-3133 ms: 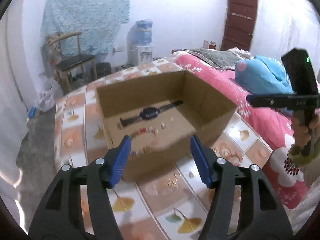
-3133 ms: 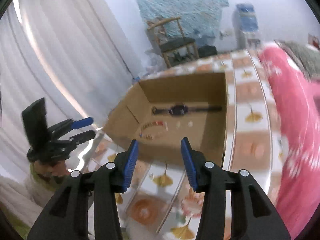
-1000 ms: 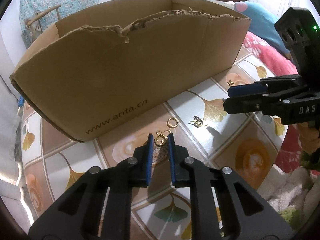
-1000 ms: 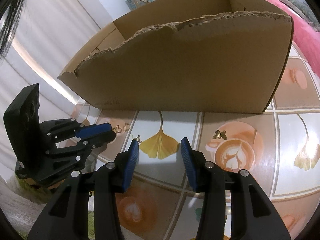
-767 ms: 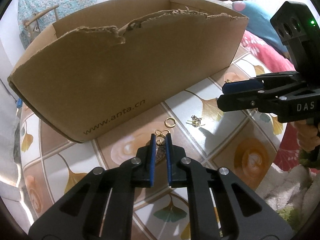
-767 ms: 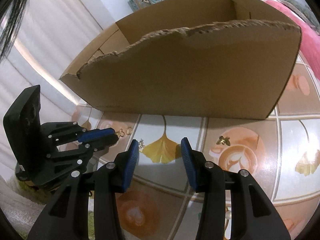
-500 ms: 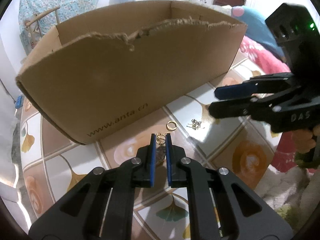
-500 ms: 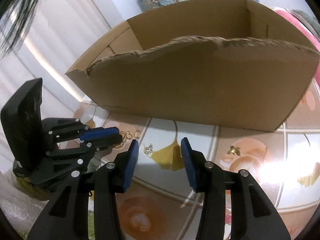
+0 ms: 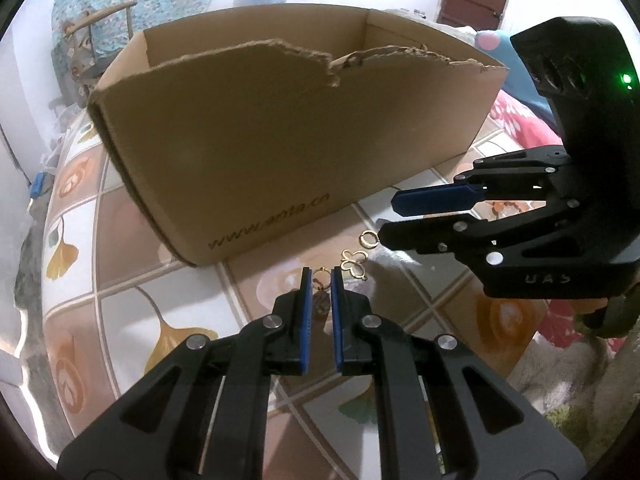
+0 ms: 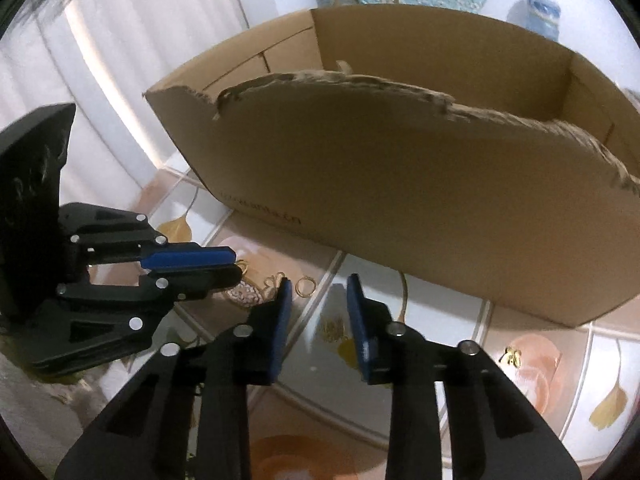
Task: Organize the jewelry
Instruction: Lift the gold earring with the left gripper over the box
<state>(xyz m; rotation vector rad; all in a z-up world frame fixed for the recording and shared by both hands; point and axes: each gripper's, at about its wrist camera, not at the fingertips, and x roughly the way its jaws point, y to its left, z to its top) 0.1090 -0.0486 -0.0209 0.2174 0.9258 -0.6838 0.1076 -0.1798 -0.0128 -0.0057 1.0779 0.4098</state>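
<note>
While left gripper point(image 9: 319, 276) fingers pinch a small gold ring point(image 9: 320, 273) just in front of the cardboard box point(image 9: 280, 140), right gripper point(image 10: 316, 300) fingers have been closing, nothing between them; several loose pieces point(image 9: 354, 260) remain on worktop point(image 9: 132, 264) beside box.

The box point(image 9: 280, 152) carries "www.anta.cn" printed low on its near wall, by the left corner. The right gripper point(image 9: 390, 220) shows faint letters, apparently "DAS", on its body.
</note>
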